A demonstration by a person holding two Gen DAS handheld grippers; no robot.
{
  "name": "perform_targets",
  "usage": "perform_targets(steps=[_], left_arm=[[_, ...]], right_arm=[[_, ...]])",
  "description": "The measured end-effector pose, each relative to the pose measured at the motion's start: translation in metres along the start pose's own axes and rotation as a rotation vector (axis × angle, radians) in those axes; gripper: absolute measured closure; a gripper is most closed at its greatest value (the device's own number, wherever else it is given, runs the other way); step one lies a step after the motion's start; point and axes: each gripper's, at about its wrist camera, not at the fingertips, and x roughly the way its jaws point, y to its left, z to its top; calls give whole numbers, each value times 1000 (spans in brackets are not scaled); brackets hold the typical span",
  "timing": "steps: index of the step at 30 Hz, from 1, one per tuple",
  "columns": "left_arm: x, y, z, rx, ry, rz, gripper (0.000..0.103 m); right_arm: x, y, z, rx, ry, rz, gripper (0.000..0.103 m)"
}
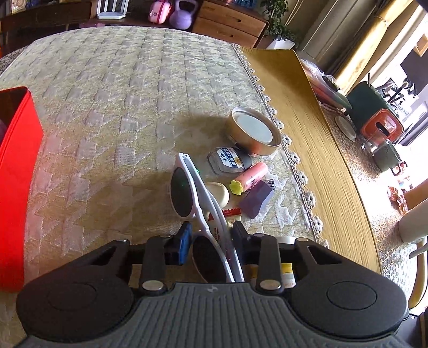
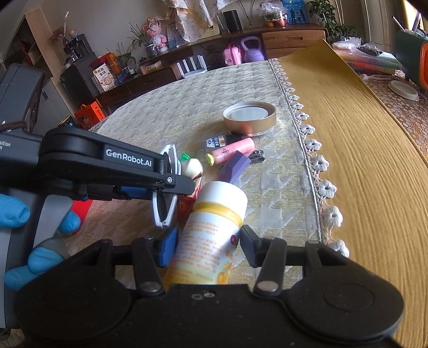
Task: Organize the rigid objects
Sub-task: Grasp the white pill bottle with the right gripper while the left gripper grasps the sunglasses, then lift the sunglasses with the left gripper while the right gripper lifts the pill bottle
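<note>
My left gripper [image 1: 211, 242] is shut on white-framed sunglasses [image 1: 187, 192], held above the table; they also show in the right wrist view [image 2: 164, 192], with the left gripper [image 2: 187, 184] above them. My right gripper [image 2: 208, 241] is closed around a white bottle with a yellow band [image 2: 211, 230]. Beyond lie a gold round tin lid [image 1: 254, 131], a grey oval case [image 1: 230, 160], a pink tube with a yellow flower cap [image 1: 251, 176], a purple block [image 1: 255, 199] and a cream radish-shaped toy [image 1: 218, 192].
A red box [image 1: 16, 174] stands at the table's left edge. A yellow runner [image 1: 315, 150] lies right of the patterned cloth's lace border. Cabinets, a purple kettlebell [image 1: 182, 14] and clutter stand beyond the table.
</note>
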Motion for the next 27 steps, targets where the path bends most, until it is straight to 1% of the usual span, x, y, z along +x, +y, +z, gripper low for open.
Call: perform_targets(steps=[6,9,17,24,27], left_arm=[[-10,8,-6,22,-20,-7,72],[-17,16,-12,30,-16,-22,72],[-48,29,-29,59,-64,-40,72],[-73,42,-38,36,-86,-70,72],[-83,50,-39,22,-98,-79,77]], right_arm=[[-5,0,-2,21,-7,-10,53],[-9,1,-2,29,-8,-9,53],[-29,15,-4,37,-33,5,53],[-44,35,-2,21,-45,16,53],[-48,45,0,10,-50,18,53]])
